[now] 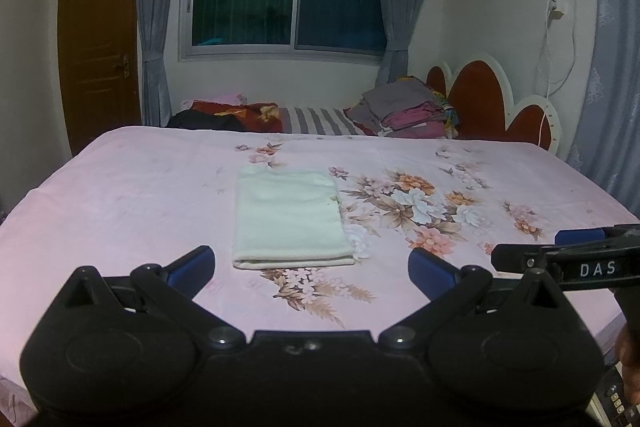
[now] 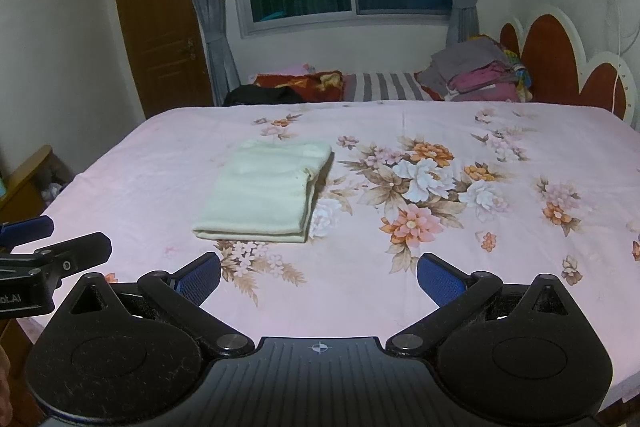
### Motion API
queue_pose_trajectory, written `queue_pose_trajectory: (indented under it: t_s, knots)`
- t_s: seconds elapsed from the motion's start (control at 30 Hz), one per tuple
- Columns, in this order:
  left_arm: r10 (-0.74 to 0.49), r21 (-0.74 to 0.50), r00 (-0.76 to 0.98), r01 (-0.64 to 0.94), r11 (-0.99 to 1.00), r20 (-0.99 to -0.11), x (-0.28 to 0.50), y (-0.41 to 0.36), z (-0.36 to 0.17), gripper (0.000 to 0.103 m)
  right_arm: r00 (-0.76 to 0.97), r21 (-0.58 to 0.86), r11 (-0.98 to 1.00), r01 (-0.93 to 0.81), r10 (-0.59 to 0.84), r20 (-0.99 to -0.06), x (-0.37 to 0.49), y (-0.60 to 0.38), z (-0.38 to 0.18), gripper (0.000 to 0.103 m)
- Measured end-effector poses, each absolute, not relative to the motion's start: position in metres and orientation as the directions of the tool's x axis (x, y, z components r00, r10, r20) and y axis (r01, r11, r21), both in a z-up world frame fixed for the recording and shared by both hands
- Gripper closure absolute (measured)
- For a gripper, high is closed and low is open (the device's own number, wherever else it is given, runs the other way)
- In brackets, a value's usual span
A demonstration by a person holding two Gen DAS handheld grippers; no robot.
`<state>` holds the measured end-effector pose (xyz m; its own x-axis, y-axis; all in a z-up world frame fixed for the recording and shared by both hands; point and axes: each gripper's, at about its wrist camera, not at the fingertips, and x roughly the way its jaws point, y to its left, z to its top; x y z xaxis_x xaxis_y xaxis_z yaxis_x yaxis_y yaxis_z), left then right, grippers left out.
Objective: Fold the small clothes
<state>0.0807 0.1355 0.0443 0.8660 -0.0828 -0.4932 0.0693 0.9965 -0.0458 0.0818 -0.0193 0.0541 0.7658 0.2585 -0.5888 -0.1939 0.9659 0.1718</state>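
A cream-white garment [image 1: 290, 217] lies folded into a neat rectangle on the pink floral bed sheet [image 1: 120, 203]; it also shows in the right wrist view [image 2: 264, 193]. My left gripper [image 1: 311, 267] is open and empty, held back from the garment's near edge. My right gripper [image 2: 319, 277] is open and empty, near the bed's front edge, to the right of the garment. The right gripper also shows at the right edge of the left wrist view [image 1: 568, 247]. The left gripper shows at the left edge of the right wrist view [image 2: 56, 239].
A pile of folded clothes [image 1: 408, 107] sits at the far right by the red headboard [image 1: 480, 99]. A striped sheet [image 1: 316, 121] and dark and red bedding [image 1: 236, 117] lie behind the bed. A wooden door [image 1: 100, 43] is at the left.
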Motion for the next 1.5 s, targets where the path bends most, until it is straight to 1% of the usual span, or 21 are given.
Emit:
queue_pose_trajectory:
  t_s: [1.5]
  knots:
    - [-0.072, -0.03, 0.873, 0.065, 0.997, -0.482, 0.0819, 0.1346, 0.0471, 0.0, 0.771, 0.164, 0.963, -0.215, 0.271, -0.576, 0.0754, -0.0268, 0.0582, 0.0]
